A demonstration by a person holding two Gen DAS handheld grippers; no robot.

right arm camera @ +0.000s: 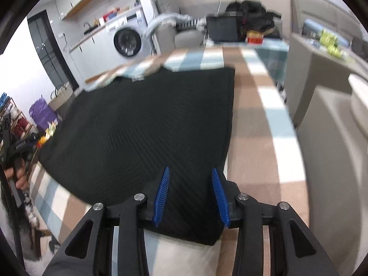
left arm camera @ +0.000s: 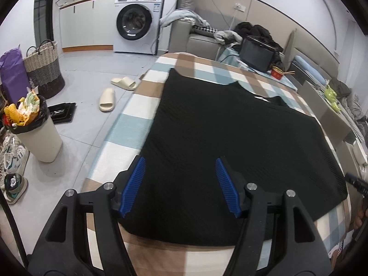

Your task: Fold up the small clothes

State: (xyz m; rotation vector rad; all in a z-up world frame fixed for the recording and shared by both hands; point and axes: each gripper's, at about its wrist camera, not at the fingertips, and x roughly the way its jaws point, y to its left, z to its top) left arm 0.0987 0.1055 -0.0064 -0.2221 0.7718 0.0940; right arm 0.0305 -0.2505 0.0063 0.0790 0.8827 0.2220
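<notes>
Left wrist view: the plaid bed (left arm camera: 128, 124) carries the black garment (left arm camera: 230, 142) spread flat, both grippers hovering spread wide over its near hem. Best bet: left gripper (left arm camera: 180, 163) and right gripper (right arm camera: 191, 172) pinch matching corners low, then lift evenly. Open plaid runs along the garment's right edge; floor drops off left.

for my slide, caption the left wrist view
Open left claw poised over the near edge of a black garment spread flat on a checked cloth.
</notes>
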